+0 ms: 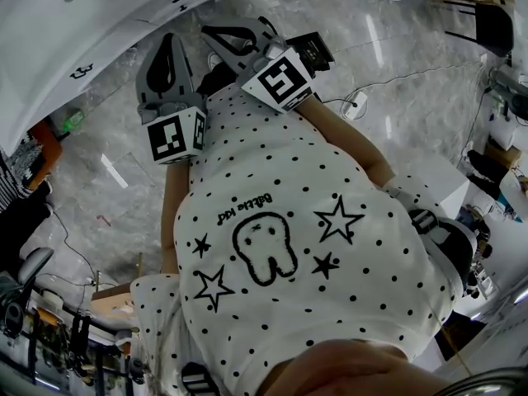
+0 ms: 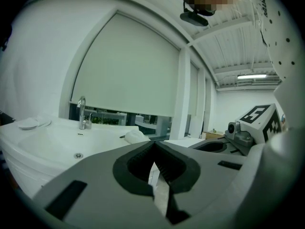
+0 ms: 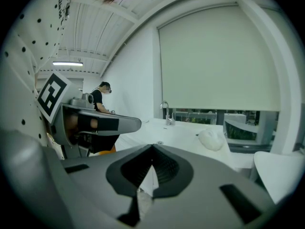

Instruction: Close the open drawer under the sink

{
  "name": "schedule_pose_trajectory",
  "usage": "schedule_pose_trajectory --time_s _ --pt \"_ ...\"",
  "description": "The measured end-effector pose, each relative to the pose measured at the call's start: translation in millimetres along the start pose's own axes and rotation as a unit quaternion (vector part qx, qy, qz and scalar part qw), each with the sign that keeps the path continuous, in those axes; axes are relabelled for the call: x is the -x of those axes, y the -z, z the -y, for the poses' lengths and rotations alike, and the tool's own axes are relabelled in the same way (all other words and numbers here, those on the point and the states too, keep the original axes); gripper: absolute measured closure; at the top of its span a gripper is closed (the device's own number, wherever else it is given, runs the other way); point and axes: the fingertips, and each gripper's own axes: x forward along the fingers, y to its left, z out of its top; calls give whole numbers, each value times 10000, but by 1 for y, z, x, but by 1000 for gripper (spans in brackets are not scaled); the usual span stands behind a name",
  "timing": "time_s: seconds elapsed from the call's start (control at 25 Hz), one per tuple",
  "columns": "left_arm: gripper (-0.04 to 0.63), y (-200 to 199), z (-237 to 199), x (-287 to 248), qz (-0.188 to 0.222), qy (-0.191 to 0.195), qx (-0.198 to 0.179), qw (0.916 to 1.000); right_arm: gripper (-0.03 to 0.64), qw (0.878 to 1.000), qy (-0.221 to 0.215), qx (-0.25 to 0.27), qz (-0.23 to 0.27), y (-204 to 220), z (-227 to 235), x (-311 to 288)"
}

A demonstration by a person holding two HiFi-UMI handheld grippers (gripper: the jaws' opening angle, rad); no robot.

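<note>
Two grippers sit close against the person's polka-dot shirt [image 1: 330,180], side by side, both aimed toward the white vanity at the upper left of the head view. The left gripper [image 1: 170,44] has its fingers closed tip to tip with nothing between them. The right gripper [image 1: 216,33] is the same, fingers together and empty. Neither touches the vanity, and both are well apart from it above the grey marble floor [image 1: 396,48]. The sink [image 1: 49,7] lies ahead of them, a white basin with a round drain [image 2: 78,155] and a chrome faucet [image 2: 82,112] at its back edge. A crumpled white cloth [image 3: 211,139] rests on the table beside the basin, under a large window with a drawn roller blind [image 2: 128,66]. Below the sink, the drawer fronts [image 1: 107,56] show only in the head view, as white panels with small dark handles [image 1: 80,73]. I cannot tell from here which of them stands open. In the right gripper view, another person [image 3: 101,99] stands in the background beyond the left gripper.
</note>
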Motion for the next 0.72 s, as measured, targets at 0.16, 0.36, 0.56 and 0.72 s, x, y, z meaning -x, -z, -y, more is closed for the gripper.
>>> schedule_pose_trajectory --time_s 0.16,0.36,0.56,0.72 --pt "591 1 0 -1 10 22 -34 10000 603 10000 18 -5 11 0 1 0" --pt "591 -1 2 -3 -28 30 6 10000 603 10000 53 -8 -3 -1 3 2" --pt "591 -2 1 -3 -21 28 6 10000 603 9999 119 -51 12 -1 7 2" --pt "591 -4 1 -4 -8 36 23 10000 603 9999 109 -49 19 -2 7 2"
